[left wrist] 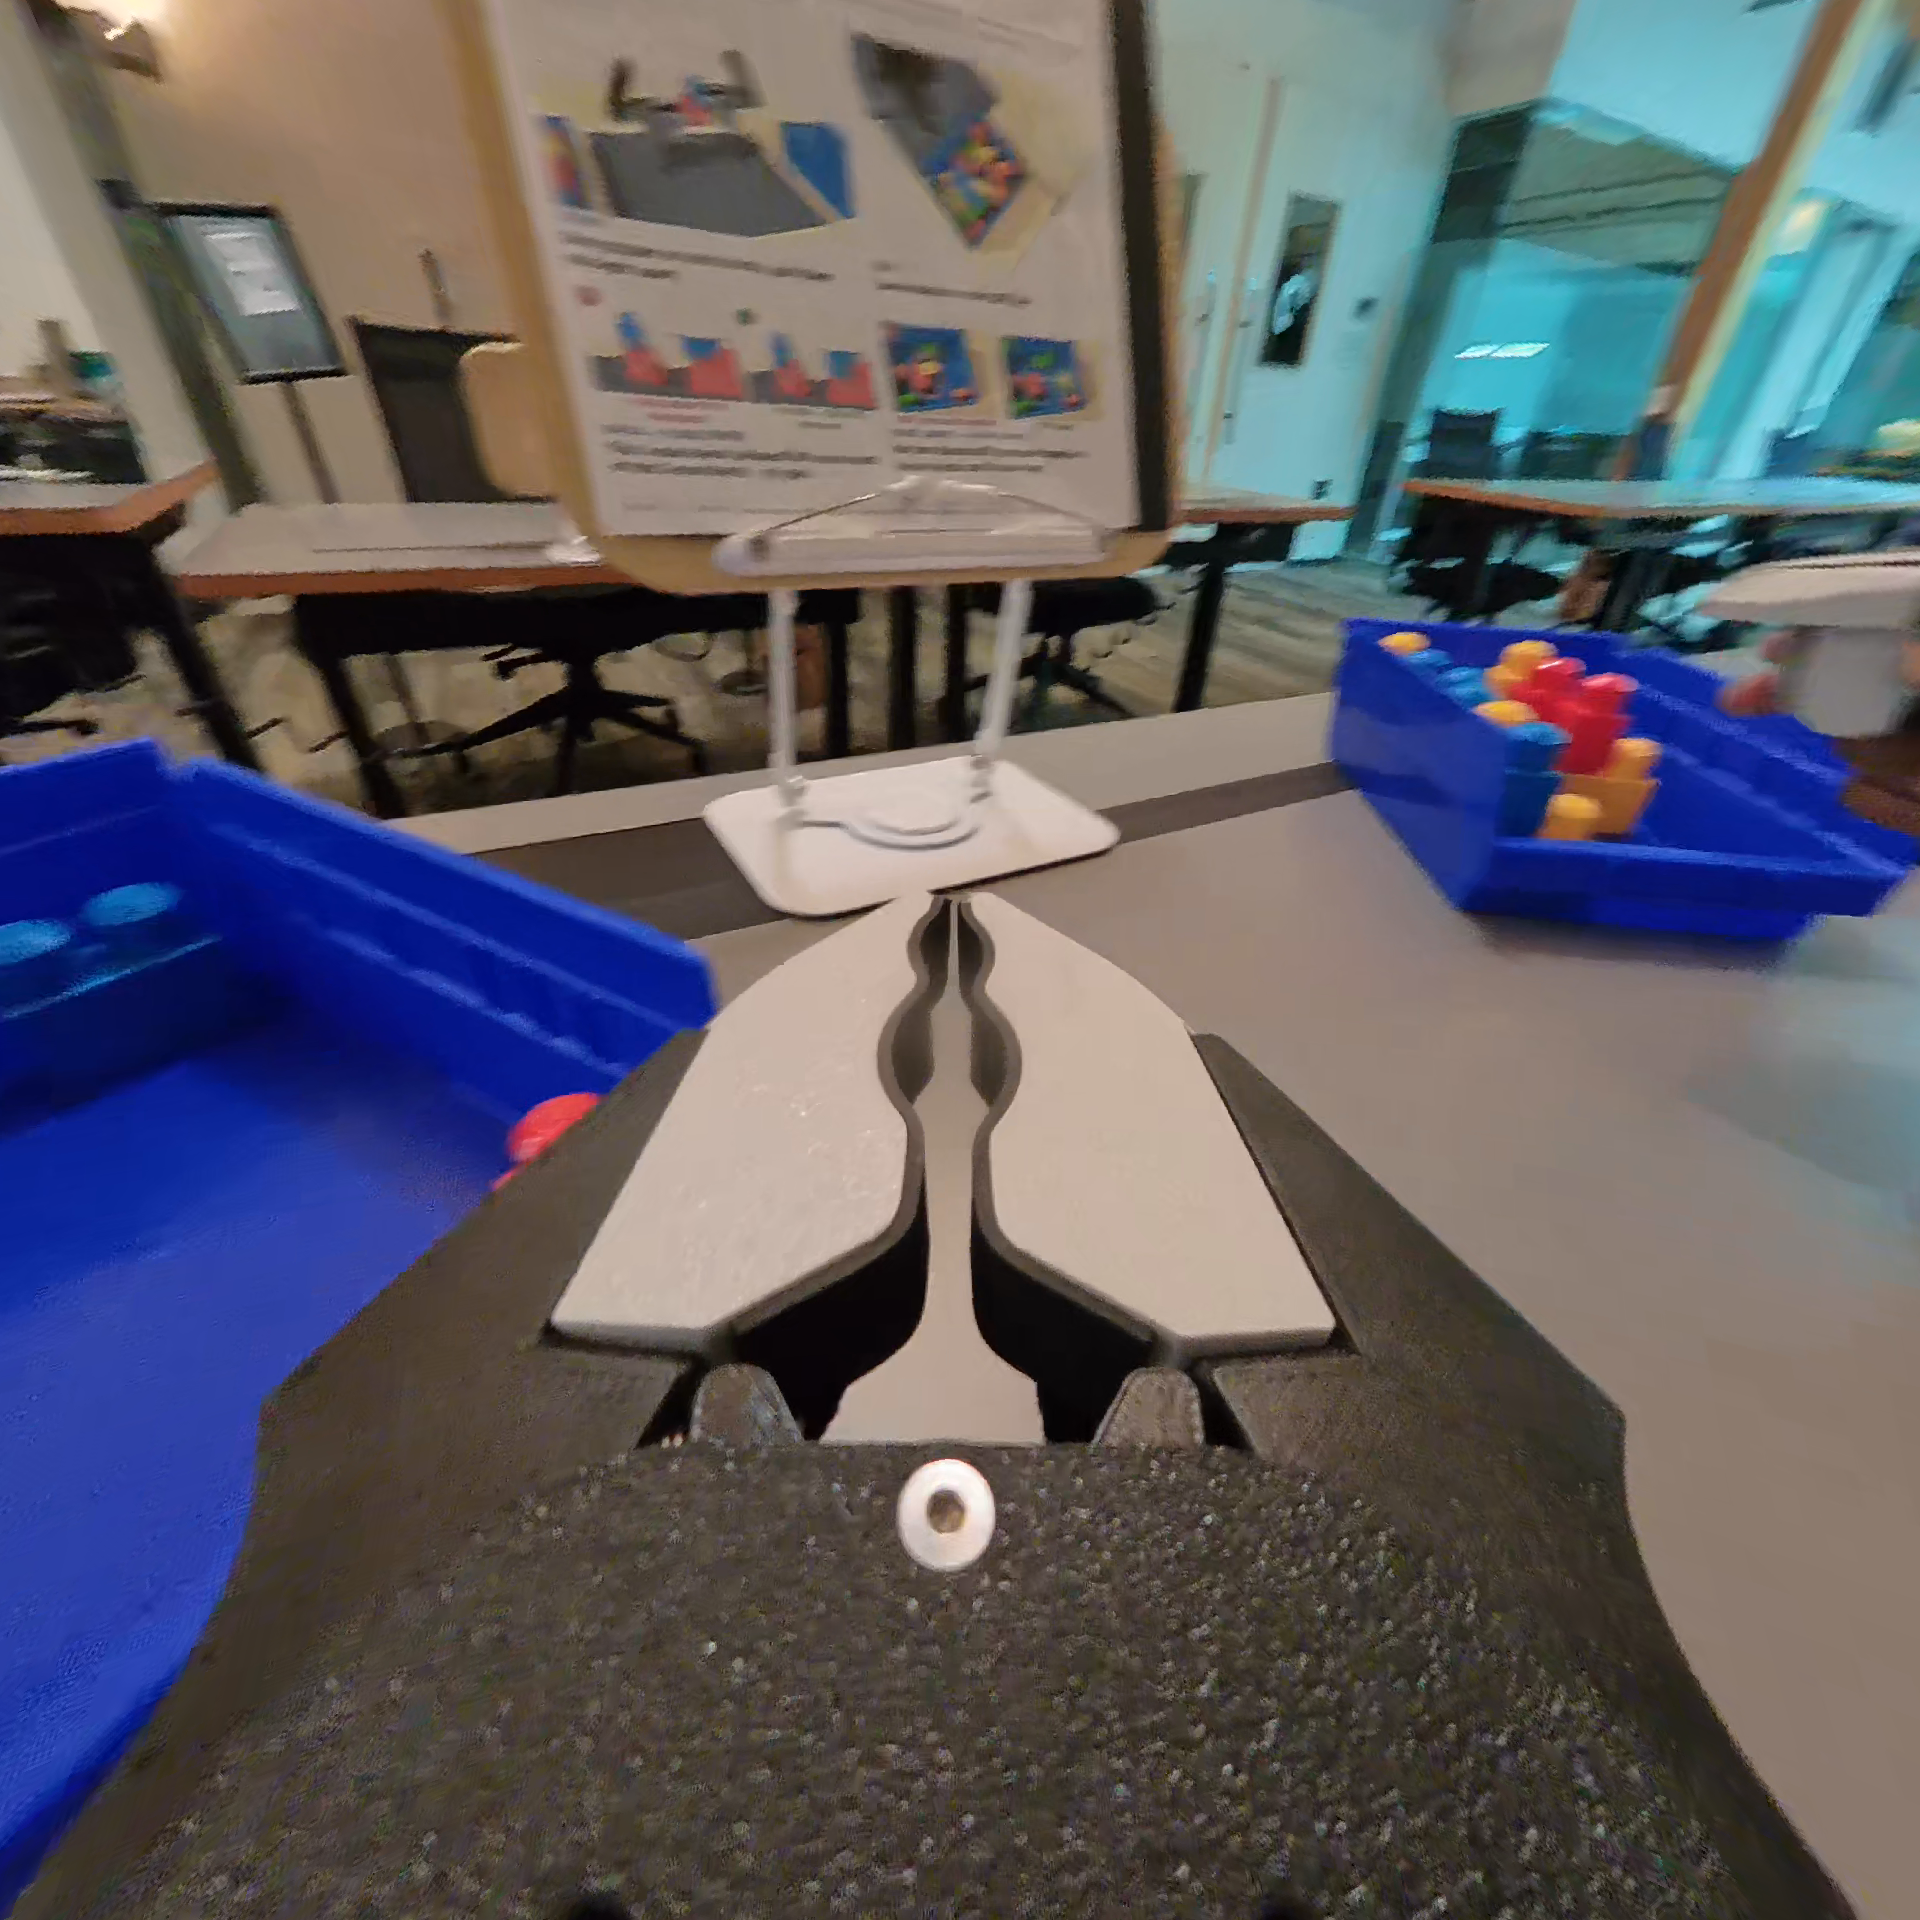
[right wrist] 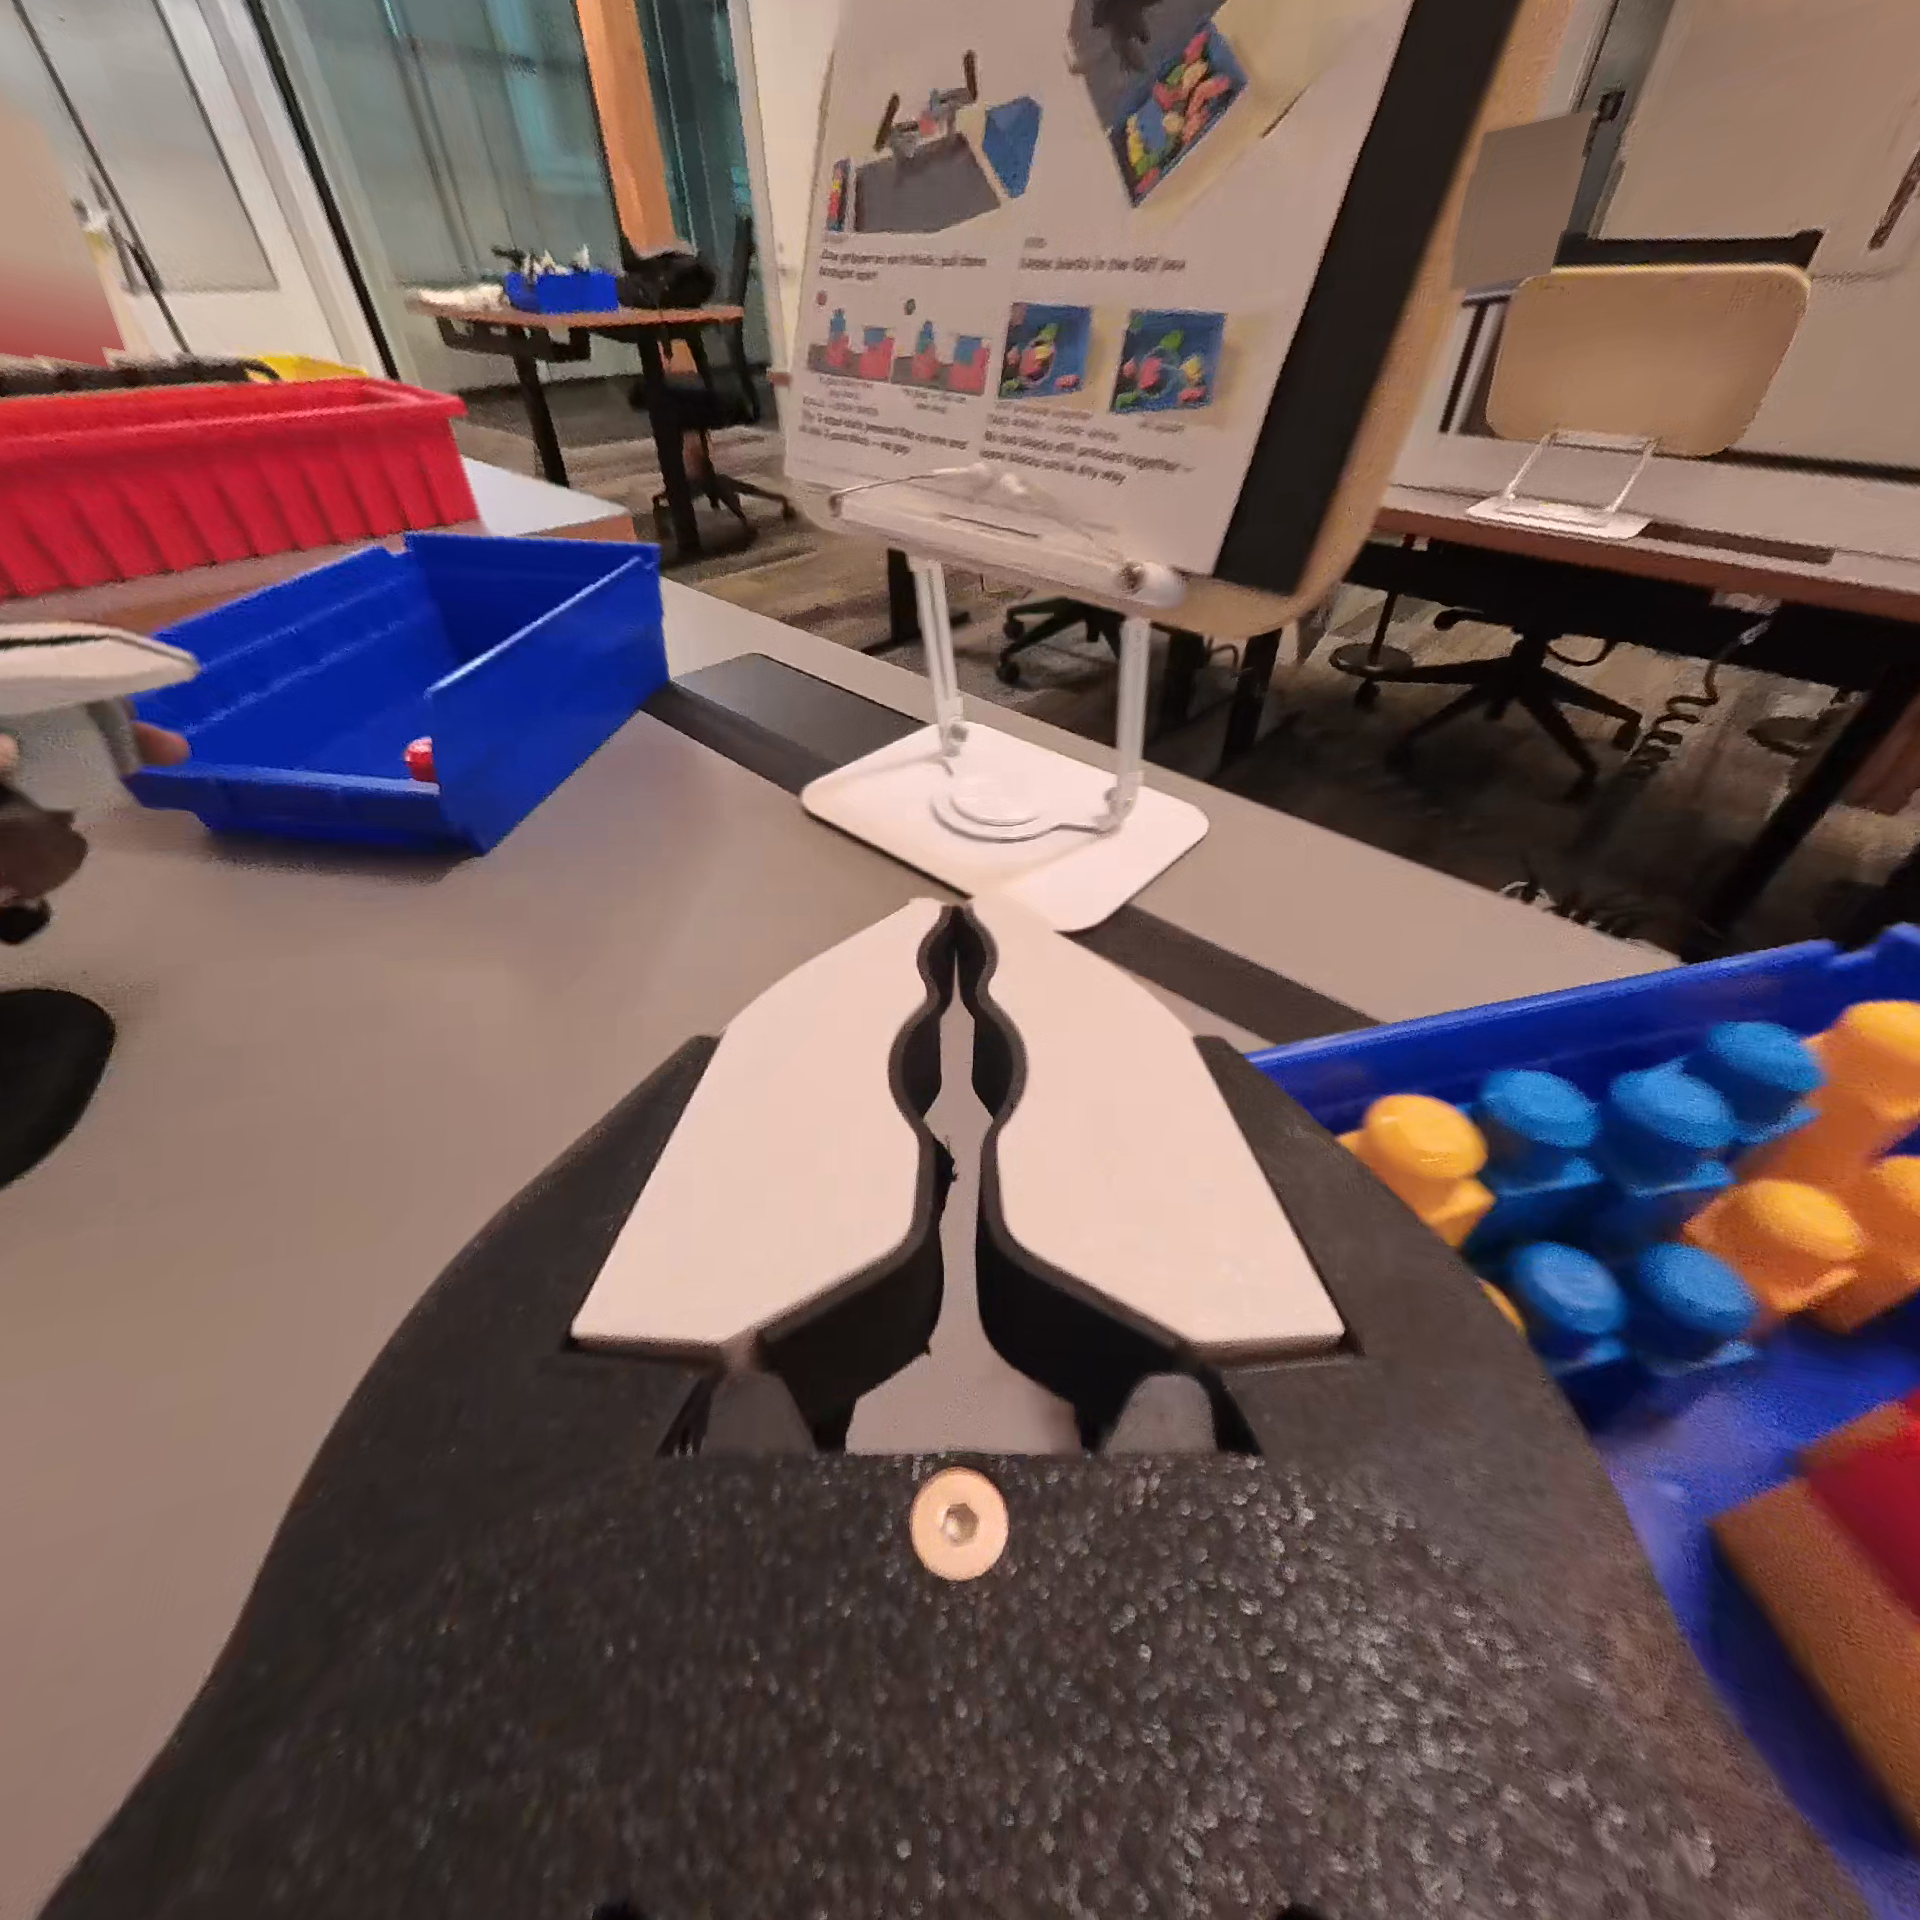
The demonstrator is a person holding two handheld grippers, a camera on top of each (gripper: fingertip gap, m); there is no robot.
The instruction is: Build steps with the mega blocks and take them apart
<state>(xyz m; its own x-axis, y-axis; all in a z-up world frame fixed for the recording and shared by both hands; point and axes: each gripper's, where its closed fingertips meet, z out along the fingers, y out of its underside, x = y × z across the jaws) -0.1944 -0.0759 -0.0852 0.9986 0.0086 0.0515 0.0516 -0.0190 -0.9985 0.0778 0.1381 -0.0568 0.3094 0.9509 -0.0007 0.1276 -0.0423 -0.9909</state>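
My left gripper [left wrist: 951,906] is shut with nothing between its pads, above the grey table [left wrist: 1455,1091] beside a blue bin [left wrist: 343,914] on its left. That bin holds a blue block [left wrist: 94,935] and a red block [left wrist: 551,1122]. My right gripper [right wrist: 958,914] is shut with nothing between its pads, above the table next to a blue bin [right wrist: 1538,1013] on its right, full of blue blocks [right wrist: 1621,1132], orange blocks [right wrist: 1787,1236] and red blocks [right wrist: 1870,1507]. The same full bin shows in the left wrist view [left wrist: 1434,800]. The left bin shows in the right wrist view [right wrist: 540,717].
A white stand [left wrist: 904,831] holding an instruction sheet [left wrist: 831,260] stands at the table's far edge, straight ahead; it also shows in the right wrist view [right wrist: 1039,831]. A red bin [right wrist: 229,468] sits behind the left blue bin. Office tables and chairs lie beyond.
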